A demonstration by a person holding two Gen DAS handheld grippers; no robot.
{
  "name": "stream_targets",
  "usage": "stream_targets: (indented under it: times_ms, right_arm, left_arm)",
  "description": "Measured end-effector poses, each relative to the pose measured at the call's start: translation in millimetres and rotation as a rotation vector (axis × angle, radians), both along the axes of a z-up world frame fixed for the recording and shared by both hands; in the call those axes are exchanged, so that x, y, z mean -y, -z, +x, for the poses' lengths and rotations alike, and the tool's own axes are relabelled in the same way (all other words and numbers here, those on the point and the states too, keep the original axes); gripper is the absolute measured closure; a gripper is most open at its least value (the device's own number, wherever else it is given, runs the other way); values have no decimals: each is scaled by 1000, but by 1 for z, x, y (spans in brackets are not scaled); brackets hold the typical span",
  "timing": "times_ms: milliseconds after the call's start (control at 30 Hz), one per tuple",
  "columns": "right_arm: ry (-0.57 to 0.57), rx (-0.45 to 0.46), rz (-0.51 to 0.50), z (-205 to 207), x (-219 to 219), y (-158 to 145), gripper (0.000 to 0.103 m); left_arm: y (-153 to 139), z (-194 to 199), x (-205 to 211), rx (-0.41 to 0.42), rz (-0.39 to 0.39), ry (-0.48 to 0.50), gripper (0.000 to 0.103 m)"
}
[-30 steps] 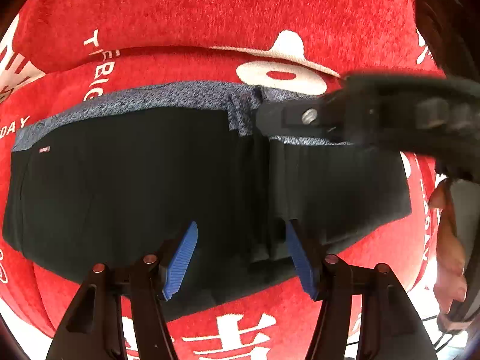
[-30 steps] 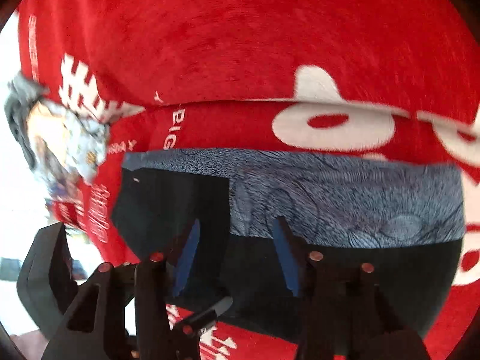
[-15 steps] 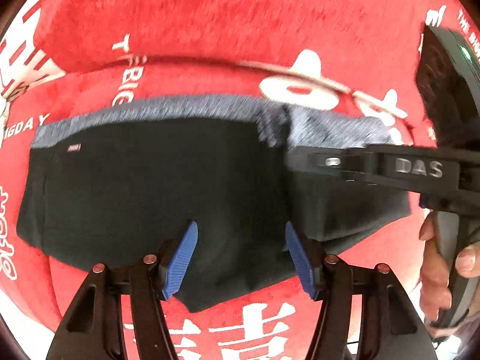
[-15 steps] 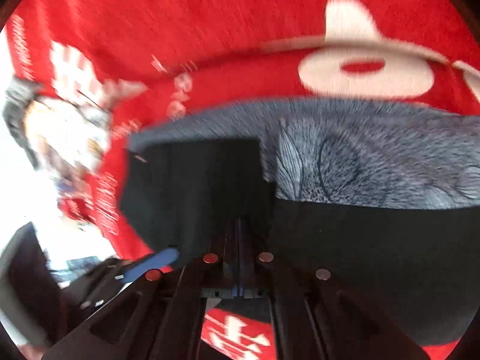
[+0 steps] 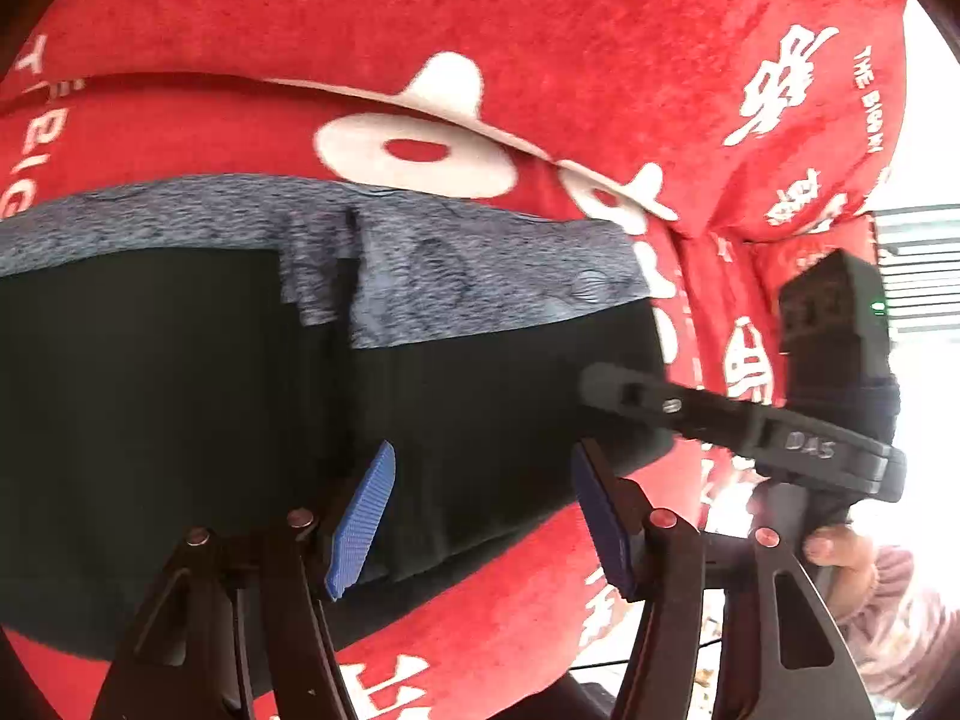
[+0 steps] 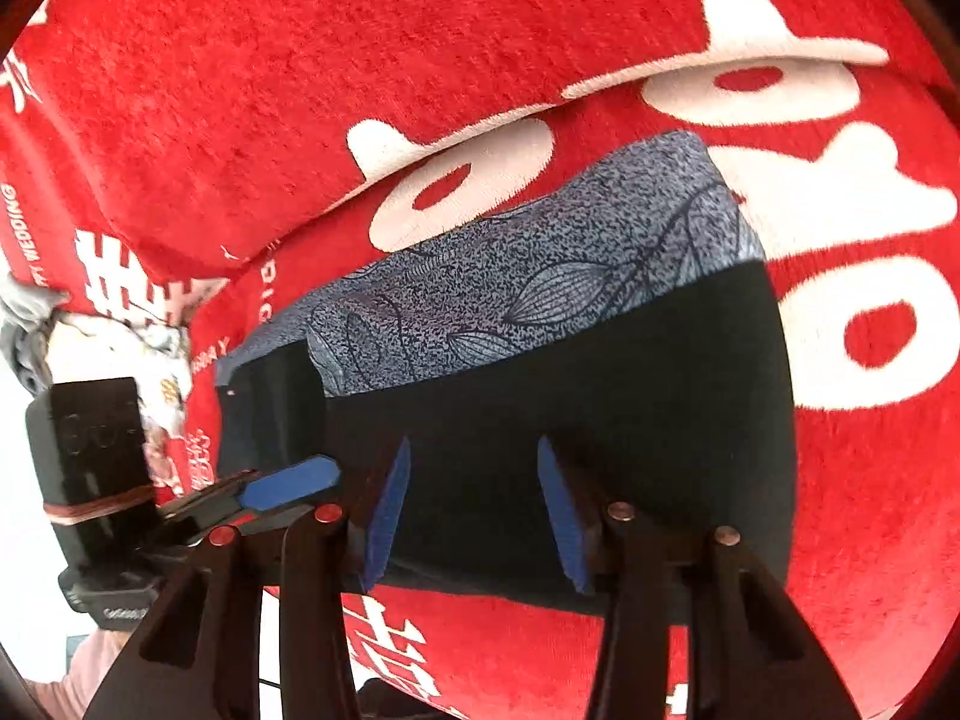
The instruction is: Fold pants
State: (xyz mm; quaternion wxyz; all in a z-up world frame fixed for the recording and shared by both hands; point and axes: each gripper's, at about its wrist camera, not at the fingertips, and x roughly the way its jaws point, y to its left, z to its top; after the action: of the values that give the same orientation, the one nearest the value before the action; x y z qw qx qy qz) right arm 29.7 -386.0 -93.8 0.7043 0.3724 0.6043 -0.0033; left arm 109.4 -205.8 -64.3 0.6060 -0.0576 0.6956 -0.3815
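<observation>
Your right gripper (image 6: 474, 516) has swung out to the folded pants' (image 6: 540, 408) 3 o'clock end, its jaws just reopened and empty. The black, grey-banded pants lie flat on the red blanket (image 5: 540, 30). Your left gripper (image 5: 480, 516) hovers apart, holding nothing.

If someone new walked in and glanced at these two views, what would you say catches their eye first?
Probably the bright red cloth with big white lettering, which fills both views. On it lie the black pants with their grey leaf-patterned band, folded into a compact block. Then the blue pads: the right gripper and the left gripper both hang open over the near edge of the pants.
</observation>
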Motion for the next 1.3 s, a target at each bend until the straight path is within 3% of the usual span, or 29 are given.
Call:
stream_targets:
  times_ms: [200, 300, 333, 467, 633, 700, 800, 933, 967, 1033, 1067, 1300]
  right_arm:
    - [-29, 39, 8, 5, -3, -11, 54]
    - [-73, -42, 11, 12, -23, 8, 55]
    - [-90, -70, 4, 10, -29, 15, 55]
    - [-145, -32, -93, 3, -48, 9, 54]
    - [-130, -51, -51, 8, -49, 1, 55]
    - [-120, 20, -40, 18, -52, -13, 58]
    - [-157, 96, -106, 47, -63, -26, 62]
    - [-194, 85, -129, 90, -81, -4, 63]
    - [-215, 42, -109, 94, -88, 11, 63]
    - [-233, -5, -89, 91, -100, 24, 63]
    - [-257, 20, -123, 85, -103, 19, 63]
    - [-301, -11, -55, 52, -112, 3, 63]
  left_arm:
    - [5, -1, 0, 3, 31, 15, 41]
    - [13, -12, 12, 34, 76, 84, 41]
    - [17, -18, 13, 30, 94, 103, 41]
    - [10, -35, 6, 88, 110, 114, 41]
    - [0, -35, -10, 149, 214, 46, 41]
    - [-4, -35, -23, 168, 240, 18, 41]
    - [-6, -32, -39, 185, 290, -28, 41]
    - [-7, -32, -52, 209, 355, -58, 41]
    - [-7, -32, -54, 212, 367, -60, 41]
    - [-8, -32, -63, 213, 379, -74, 41]
    - [-8, -31, -67, 211, 379, -81, 41]
    - [-8, -31, -92, 195, 408, -113, 41]
